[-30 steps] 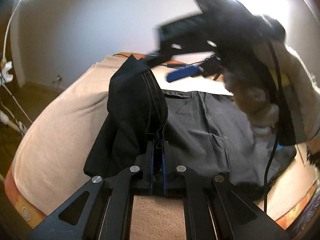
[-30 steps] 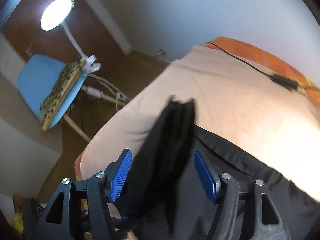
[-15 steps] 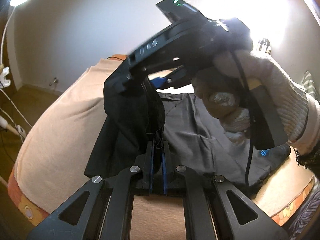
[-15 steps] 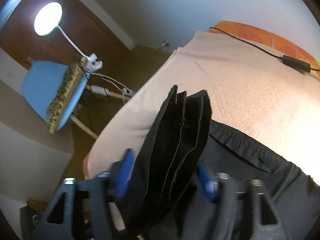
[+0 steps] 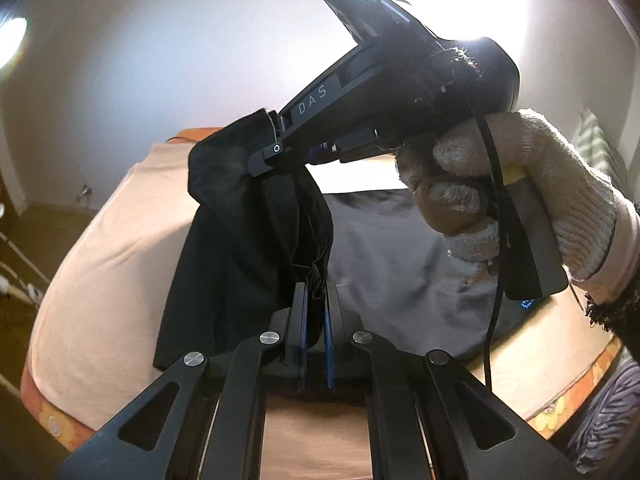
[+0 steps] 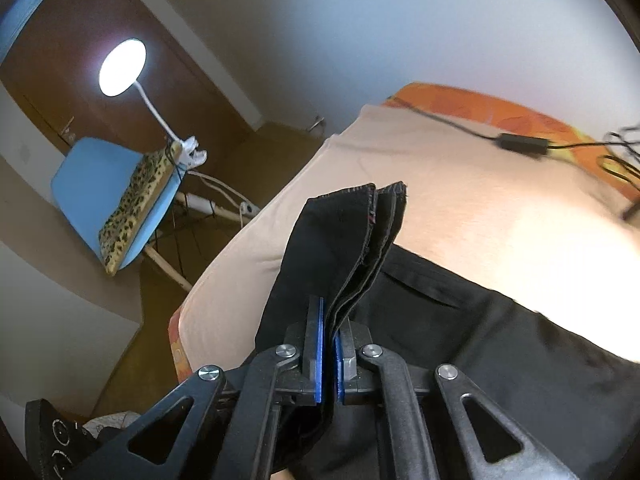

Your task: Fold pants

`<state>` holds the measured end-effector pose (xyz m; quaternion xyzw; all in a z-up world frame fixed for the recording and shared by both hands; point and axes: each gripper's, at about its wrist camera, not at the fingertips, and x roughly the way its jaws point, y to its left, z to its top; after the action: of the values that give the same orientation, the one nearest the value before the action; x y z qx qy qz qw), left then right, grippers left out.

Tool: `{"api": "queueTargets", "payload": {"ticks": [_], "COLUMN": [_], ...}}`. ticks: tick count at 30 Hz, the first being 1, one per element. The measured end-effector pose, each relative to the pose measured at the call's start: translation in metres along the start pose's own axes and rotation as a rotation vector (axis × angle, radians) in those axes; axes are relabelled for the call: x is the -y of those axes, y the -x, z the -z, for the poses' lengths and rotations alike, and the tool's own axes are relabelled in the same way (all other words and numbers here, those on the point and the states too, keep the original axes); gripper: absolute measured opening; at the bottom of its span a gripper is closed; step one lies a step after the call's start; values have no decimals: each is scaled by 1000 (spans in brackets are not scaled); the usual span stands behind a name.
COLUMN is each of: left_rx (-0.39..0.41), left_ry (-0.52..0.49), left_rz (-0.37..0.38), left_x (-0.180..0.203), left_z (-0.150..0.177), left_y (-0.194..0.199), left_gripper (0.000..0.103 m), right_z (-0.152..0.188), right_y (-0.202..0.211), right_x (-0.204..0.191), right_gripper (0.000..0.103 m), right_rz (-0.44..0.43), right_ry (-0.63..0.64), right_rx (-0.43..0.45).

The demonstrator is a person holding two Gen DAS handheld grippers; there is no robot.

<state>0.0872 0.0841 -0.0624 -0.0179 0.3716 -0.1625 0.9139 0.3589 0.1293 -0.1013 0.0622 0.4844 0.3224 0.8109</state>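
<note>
Black pants [image 5: 384, 264] lie on a bed with a beige cover [image 5: 108, 256]. My left gripper [image 5: 315, 300] is shut on a bunched edge of the pants and lifts it. My right gripper [image 6: 328, 328] is shut on the stacked leg hems [image 6: 352, 236], which stand up from its jaws. In the left wrist view the right gripper [image 5: 280, 152], held by a white-gloved hand [image 5: 520, 184], is above and just beyond my left gripper, holding the raised fabric. The rest of the pants [image 6: 500, 344] lies flat on the bed.
A blue chair [image 6: 100, 184] with a leopard-print cushion and a clip lamp [image 6: 122, 66] stand on the floor left of the bed. A black cable with an adapter [image 6: 524, 144] lies on the bed's far side. The orange sheet edge [image 5: 52, 420] marks the bed's near-left corner.
My right gripper has closed on the leg hems; a second ago its jaws were open around them. It has moved closer to my left gripper and the fabric is raised higher.
</note>
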Motion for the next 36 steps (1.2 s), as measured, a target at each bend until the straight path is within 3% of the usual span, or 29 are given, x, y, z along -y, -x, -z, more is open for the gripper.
{"api": "queueTargets", "payload": {"ticks": [13,20,22,24,26,29,33,36], "left_rx": [-51,-100,-133,-140,-130,-88,-38,-62], "left_ry": [-59,-53,-39,-30,-23,19,82,150], "left_rz": [121,162,168,161,152,109,-65,-103], "left_x": [113,149,144,139,133,106,58,27], "left_z": [1,11,9,9,7,7,3,-1], "left_y": [-22,-37,-35,-29,-19,-3,-4,-21], "left_gripper": [5,9,14,28,28,41,41,41], "right_z": [73,108,114,120,124,134,139,142], "right_y": [118,147,153,158,161,169,177,181], "right_x": [87,122,130,139,147,168,188,196], "right_gripper": [1,1,1,1,1,1,1,1], "right_rz": [46,76,86,81,85,86,107,127], "right_ry": [-144,-188,-193,-203,-210,-233,-254,-257], "right_rx": [150,189,203,214,228,232,227,221]}}
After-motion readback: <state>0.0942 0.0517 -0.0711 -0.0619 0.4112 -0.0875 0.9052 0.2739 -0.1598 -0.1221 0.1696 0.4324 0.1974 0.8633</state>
